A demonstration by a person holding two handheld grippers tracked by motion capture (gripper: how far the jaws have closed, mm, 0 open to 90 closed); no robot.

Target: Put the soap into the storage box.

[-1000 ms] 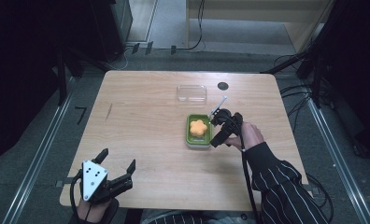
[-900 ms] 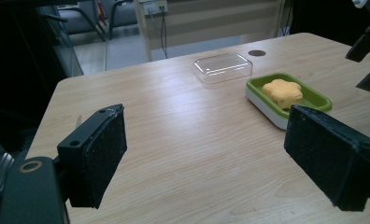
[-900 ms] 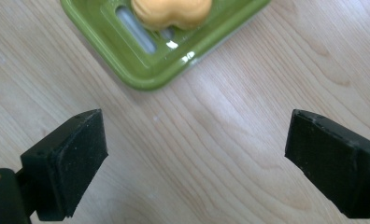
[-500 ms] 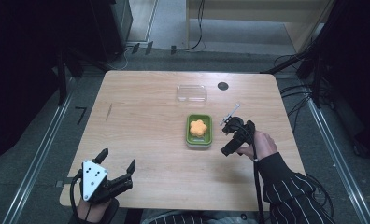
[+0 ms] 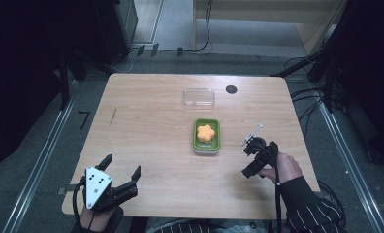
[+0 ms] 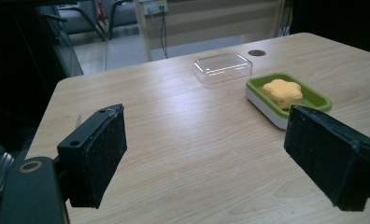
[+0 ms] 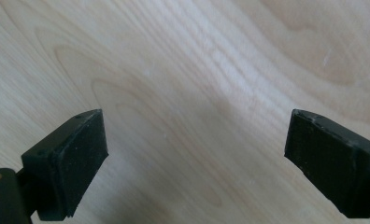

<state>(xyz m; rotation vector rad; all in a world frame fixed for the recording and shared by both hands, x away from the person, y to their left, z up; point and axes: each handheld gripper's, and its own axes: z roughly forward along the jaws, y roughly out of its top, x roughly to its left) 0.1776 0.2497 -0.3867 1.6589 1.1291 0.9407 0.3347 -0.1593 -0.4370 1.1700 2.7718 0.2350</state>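
An orange flower-shaped piece [image 5: 206, 132] [image 6: 282, 92] lies in a green and white dish [image 5: 197, 135] [image 6: 258, 86] near the middle of the wooden table [image 5: 146, 126]. A clear plastic lid [image 5: 199, 97] [image 6: 223, 67] rests just beyond the dish. My right gripper [image 5: 248, 159] [image 7: 195, 135] is to the right of the dish and nearer the front edge. It points down at bare wood, open, with nothing between its jaws. My left gripper [image 5: 122, 166] [image 6: 204, 126] stands open and empty at the front left corner, facing the dish.
A small dark round hole [image 5: 231, 89] [image 6: 257, 52] sits in the tabletop at the back, right of the lid. Cables and metal rails run along the floor around the table. Bare wood lies between my left gripper and the dish.
My right gripper has moved from beside the dish's right edge rightwards and toward the front of the table, still open and empty. The left gripper has stayed where it was.
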